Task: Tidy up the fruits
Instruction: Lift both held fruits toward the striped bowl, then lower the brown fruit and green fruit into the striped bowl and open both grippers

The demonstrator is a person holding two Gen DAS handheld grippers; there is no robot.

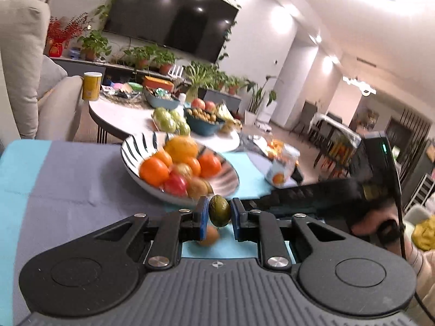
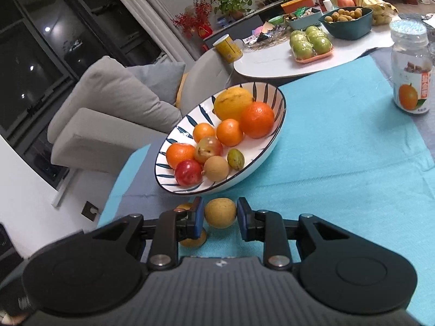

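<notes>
Left gripper (image 1: 219,212) — jaws clenched on a small dark green oval fruit (image 1: 219,210), held clear of the table just before the near rim of the shallow white bowl with dark blue stripes (image 1: 130,146).

Right gripper (image 2: 219,213) — jaws parted around a round tan-yellow fruit (image 2: 220,213) resting on the turquoise cloth-covered table (image 2: 339,163); small gaps on both sides, pads not pressing. A second tan fruit (image 2: 193,240) lies just beside, partly hidden under the left finger.

Bowl — heaped with oranges, a yellow citrus, red plums; sits near the table's left edge, sofa beyond.

Open cloth — wide bare stretch right of the bowl, up to a clear plastic jar with orange label (image 2: 412,68) near the far right.
</notes>
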